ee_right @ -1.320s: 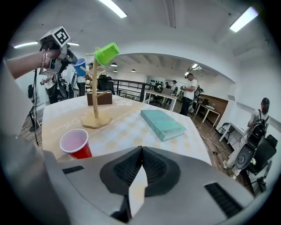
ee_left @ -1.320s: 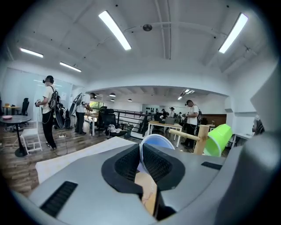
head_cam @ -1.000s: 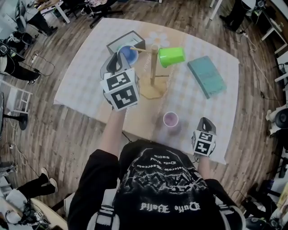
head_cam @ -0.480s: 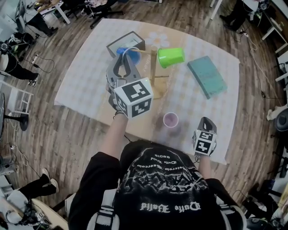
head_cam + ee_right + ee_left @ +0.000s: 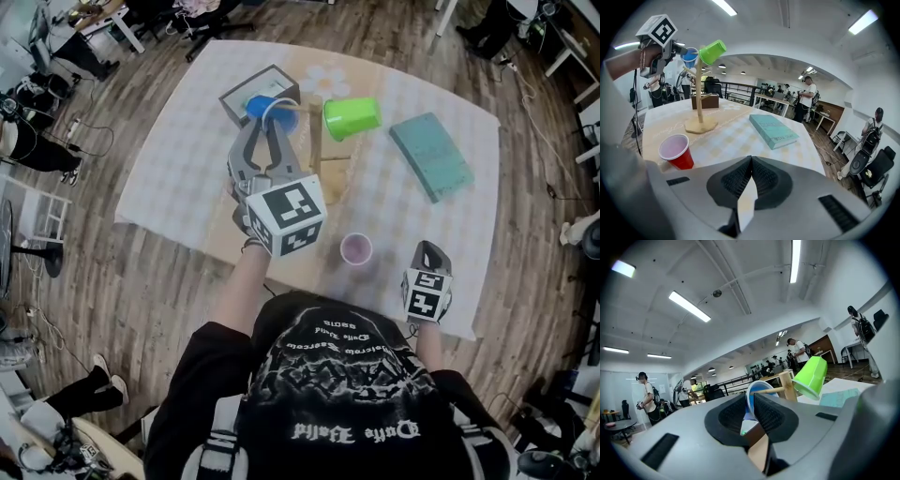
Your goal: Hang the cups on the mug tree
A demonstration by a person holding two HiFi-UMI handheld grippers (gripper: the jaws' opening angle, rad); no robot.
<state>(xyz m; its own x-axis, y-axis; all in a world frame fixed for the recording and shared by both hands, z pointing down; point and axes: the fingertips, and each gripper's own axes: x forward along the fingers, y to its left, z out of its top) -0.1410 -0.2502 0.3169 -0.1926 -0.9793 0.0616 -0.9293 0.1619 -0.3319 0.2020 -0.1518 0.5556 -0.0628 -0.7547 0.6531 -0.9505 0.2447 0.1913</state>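
Left gripper [image 5: 265, 127] pinches a blue plastic cup [image 5: 761, 384] by its rim, tipped sideways to slide over the wooden mug tree [image 5: 316, 141] peg; right gripper [image 5: 427, 251] clenched, empty.

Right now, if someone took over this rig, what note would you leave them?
Left claw: shut on the rim of the blue plastic cup, held at a peg of the wooden mug tree.
Right claw: shut, empty, near the upright red plastic cup.
Done: green plastic cup hangs on the tree.
Left: seat and release the blue cup, then hang the red one.
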